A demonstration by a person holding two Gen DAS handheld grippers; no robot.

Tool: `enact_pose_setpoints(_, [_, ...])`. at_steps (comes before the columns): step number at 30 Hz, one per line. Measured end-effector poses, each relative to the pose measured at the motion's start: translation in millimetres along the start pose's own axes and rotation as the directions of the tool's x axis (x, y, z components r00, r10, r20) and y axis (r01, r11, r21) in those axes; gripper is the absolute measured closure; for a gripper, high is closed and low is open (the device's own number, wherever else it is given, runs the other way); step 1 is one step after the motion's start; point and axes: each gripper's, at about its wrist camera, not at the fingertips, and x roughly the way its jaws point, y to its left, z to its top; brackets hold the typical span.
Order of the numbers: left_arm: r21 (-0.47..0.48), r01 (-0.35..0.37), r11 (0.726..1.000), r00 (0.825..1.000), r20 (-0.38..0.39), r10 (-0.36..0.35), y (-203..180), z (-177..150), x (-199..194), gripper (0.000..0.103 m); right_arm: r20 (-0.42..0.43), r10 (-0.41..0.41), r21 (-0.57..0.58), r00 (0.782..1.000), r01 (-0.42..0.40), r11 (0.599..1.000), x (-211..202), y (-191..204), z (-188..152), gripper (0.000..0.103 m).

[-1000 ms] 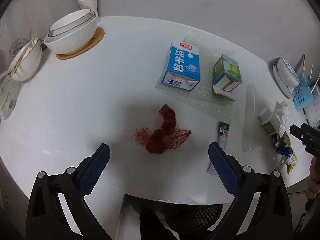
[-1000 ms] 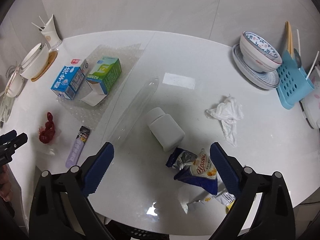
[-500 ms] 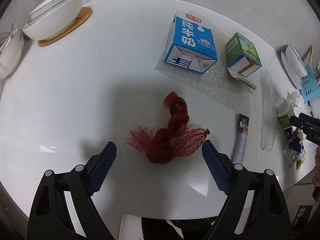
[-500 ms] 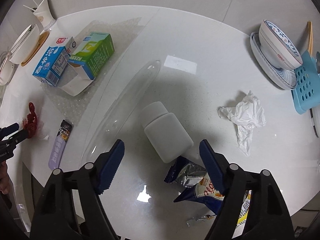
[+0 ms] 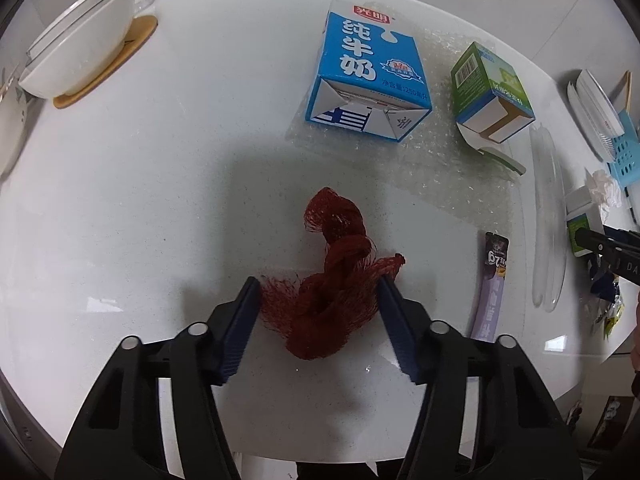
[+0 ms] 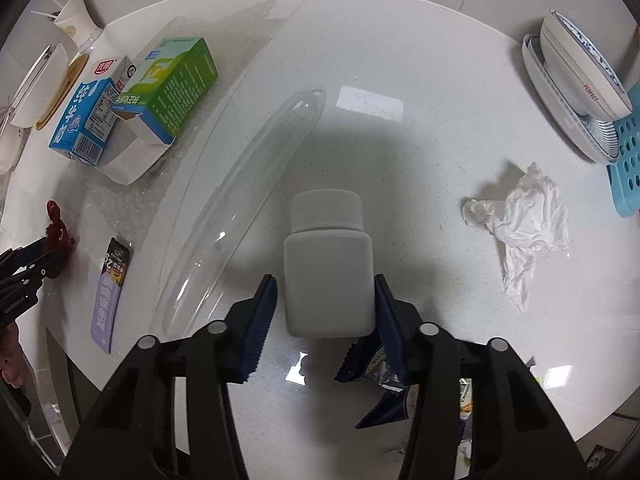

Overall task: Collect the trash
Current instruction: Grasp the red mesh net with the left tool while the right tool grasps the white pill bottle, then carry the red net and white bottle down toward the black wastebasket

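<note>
Spreading under both of your grippers is the round white table (image 6: 420, 92), the biggest thing in either view. On it, in your right wrist view, a long clear plastic tube (image 6: 244, 204) runs diagonally, just left of your right gripper (image 6: 325, 282). Beyond the tube a sheet of bubble wrap (image 5: 436, 168) carries a blue milk carton (image 5: 366, 72) and a green carton (image 5: 490, 90), both lying on their sides and well apart from either tool.

Your left gripper (image 5: 318, 286) sits low over the red mesh net bag (image 5: 326, 284) — the bundle lies between its two blue pads, each pad touching or just beside the netting, with the twisted tail of the bag reaching forward past the fingertips. Whether the pads are actually squeezing it, you cannot tell from here.

Your right gripper brackets the white plastic bottle (image 6: 328, 264), which lies on the table with its cap pointing away from you. The right pad looks to be against the bottle's side; the left pad stands a little off it — so the jaws are parted, not clamped.

A crumpled white tissue (image 6: 524, 224) lies to the right of the bottle, apart from it. A dark blue snack wrapper (image 6: 376, 368) pokes out under your right finger, and a purple sachet (image 6: 108, 296) lies left of the tube.
</note>
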Motion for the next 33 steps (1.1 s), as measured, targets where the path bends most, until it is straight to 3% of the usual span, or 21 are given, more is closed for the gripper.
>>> enact_pose_setpoints(7, [-0.010, -0.001, 1.000, 1.000, -0.020, 0.001, -1, 10, -3, 0.080, 0.015, 0.025, 0.014, 1.000, -0.026, 1.000, -2, 2, -3, 0.062])
enact_pose_setpoints(9, [-0.007, -0.003, 1.000, 1.000, -0.011, 0.003, -2, 13, -6, 0.085, 0.023, 0.030, 0.018, 0.999, -0.030, 0.999, -5, 3, -4, 0.063])
enact_pose_setpoints(23, [0.015, 0.004, 1.000, 0.997, 0.071, -0.005, -24, 6, -39, 0.086, 0.105, 0.060, 0.067, 0.993, -0.067, 0.995, -44, -12, -29, 0.063])
enact_pose_setpoints(33, [0.031, 0.027, 0.999, 0.994, 0.108, -0.030, -47, -19, -66, 0.086, 0.163, 0.076, 0.086, 0.984, -0.091, 0.992, -69, -10, -47, 0.063])
